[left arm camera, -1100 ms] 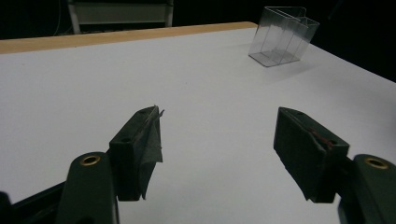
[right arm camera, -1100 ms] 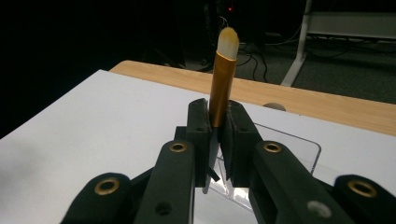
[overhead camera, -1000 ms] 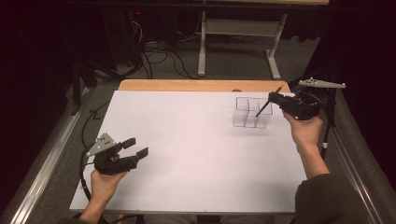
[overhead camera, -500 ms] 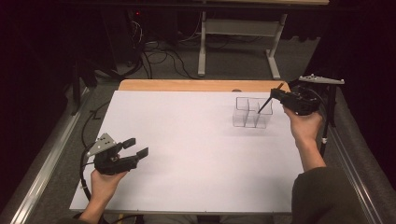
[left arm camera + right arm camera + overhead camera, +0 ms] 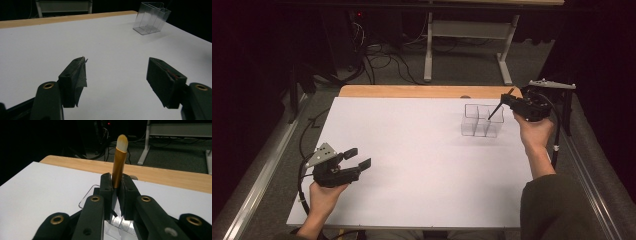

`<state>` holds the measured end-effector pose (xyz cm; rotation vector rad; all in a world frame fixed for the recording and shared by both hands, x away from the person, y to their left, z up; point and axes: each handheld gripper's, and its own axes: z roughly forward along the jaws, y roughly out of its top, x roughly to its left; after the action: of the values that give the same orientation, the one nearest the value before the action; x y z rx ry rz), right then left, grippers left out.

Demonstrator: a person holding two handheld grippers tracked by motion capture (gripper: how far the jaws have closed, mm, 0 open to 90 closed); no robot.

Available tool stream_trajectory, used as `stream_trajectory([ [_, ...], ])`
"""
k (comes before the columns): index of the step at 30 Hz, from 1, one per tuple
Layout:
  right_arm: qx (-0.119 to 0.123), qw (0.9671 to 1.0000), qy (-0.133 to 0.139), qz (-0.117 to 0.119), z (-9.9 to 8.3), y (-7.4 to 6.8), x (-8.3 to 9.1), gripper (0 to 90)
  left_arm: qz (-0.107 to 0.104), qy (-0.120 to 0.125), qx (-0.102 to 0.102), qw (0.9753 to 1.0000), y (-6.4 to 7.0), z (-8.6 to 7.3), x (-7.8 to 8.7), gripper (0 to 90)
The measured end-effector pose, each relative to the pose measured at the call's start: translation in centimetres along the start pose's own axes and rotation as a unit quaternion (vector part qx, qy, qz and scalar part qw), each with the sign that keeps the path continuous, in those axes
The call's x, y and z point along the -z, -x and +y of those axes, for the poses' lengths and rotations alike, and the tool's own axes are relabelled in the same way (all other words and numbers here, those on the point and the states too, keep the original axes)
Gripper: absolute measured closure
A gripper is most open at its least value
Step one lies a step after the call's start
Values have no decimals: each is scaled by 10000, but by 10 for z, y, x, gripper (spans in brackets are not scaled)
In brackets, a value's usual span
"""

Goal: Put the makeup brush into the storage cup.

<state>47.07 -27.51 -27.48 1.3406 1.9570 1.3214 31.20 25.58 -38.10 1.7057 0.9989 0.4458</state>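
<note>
Two grippers work over the white worktop point(image 5: 422, 165). The left gripper point(image 5: 357, 161) rests near the front left corner, jaws spread wide and empty. At the far right, the right gripper point(image 5: 508, 100) pinches a gold brush point(image 5: 119, 162) just above the clear box point(image 5: 482, 121).

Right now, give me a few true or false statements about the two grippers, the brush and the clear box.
1. The right gripper is shut on a makeup brush. True.
2. The left gripper holds the brush. False: it is open, with nothing between its jaws.
3. The clear divided organizer stands on the white table. True.
4. The organizer lies beside the left gripper. False: it stands at the far right, near the right gripper.
5. The brush's bristle tip is black. False: it is pale, on a gold ferrule.
</note>
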Motion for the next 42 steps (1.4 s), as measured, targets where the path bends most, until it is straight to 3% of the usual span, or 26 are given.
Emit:
stream_trajectory([
  [42, 1, 9994, -353, -31, -7, -5, -34, 831, 0, -1, -25, 10000, 0, 0, 0, 322],
])
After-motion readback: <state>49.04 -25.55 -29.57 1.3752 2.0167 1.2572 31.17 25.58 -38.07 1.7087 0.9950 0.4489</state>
